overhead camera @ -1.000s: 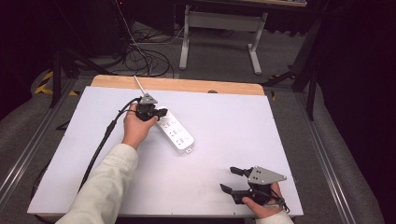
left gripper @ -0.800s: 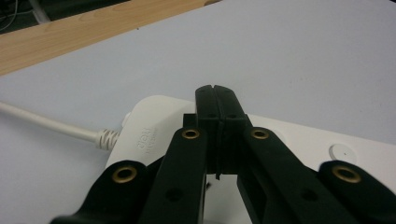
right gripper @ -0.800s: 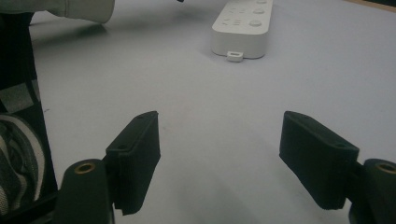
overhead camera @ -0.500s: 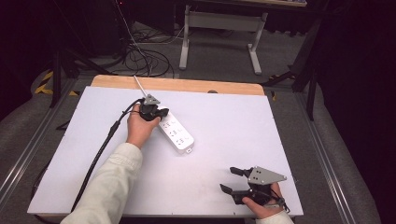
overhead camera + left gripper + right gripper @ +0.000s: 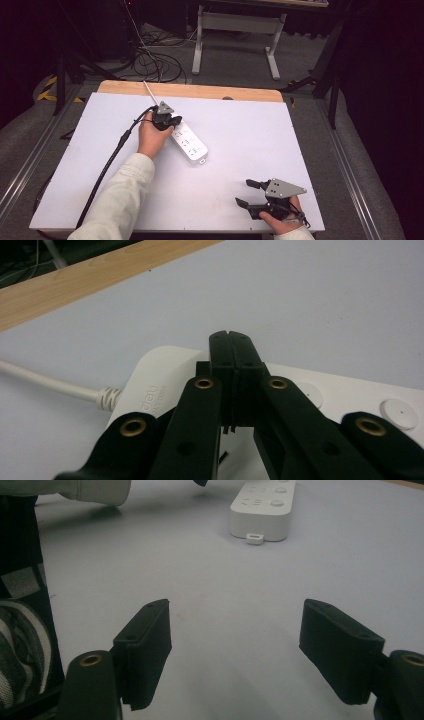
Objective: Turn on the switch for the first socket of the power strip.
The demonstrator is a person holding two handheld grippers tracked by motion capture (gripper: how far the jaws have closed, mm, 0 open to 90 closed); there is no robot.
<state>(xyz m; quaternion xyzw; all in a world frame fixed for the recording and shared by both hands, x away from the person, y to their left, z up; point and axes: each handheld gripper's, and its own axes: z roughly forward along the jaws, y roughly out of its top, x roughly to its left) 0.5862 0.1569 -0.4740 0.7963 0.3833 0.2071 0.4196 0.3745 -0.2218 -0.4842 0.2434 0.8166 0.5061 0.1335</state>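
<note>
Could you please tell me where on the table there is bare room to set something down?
The widest free patch lies right of the power strip, reaching the table's right edge and the wooden strip behind. The near-left is bare apart from the left sleeve and cable. It is crowded around the left hand-held gripper and the right hand-held gripper.

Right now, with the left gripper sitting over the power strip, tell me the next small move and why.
Probably press the left gripper straight down a little. Its jaws are closed together and sit over the cord end of the long white plastic power strip, near what look like round buttons; whether they already touch the strip is unclear. The right gripper rests open near the table's front edge, apart from the strip, so it can wait.
</note>
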